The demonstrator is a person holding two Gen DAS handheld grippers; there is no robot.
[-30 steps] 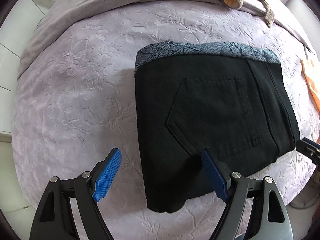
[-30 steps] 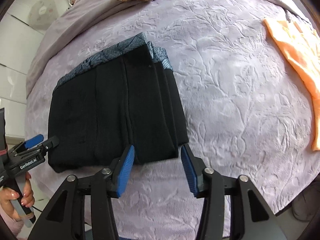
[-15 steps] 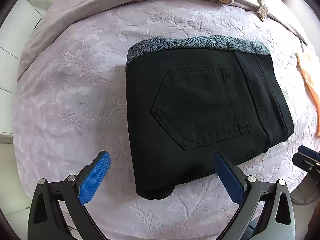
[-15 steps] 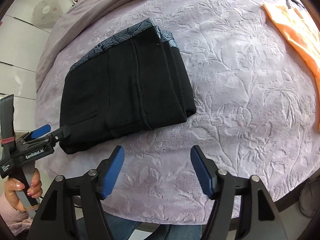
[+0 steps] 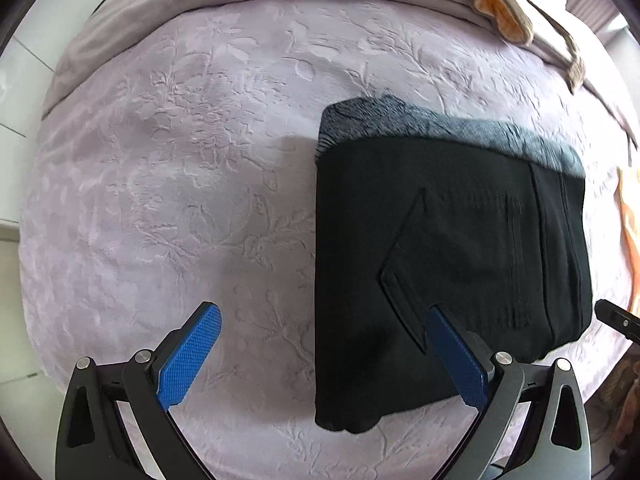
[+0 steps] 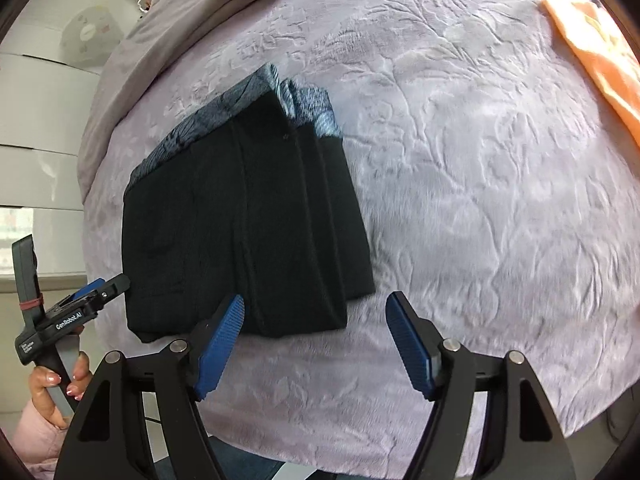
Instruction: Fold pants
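Note:
The black pants [image 5: 448, 264] lie folded into a compact rectangle on the lilac bedspread, back pocket up, with a grey patterned lining showing along the far edge. They also show in the right wrist view [image 6: 240, 232]. My left gripper [image 5: 320, 348] is open and empty, hovering at the pants' near left corner, its right finger over the fabric. My right gripper [image 6: 316, 336] is open and empty just in front of the pants' near right corner. The left gripper also shows in the right wrist view [image 6: 100, 290], held by a hand.
The embossed lilac bedspread [image 5: 180, 184] covers the bed. An orange garment [image 6: 600, 52] lies at the right. A beige and orange slipper-like item [image 5: 500, 12] sits on the grey blanket at the far edge. The bed's near edge drops off below the grippers.
Both grippers have come closer to the pants again after pulling back. The left view has shifted left, so the pants sit further right. Both stay open; the pants have not moved.

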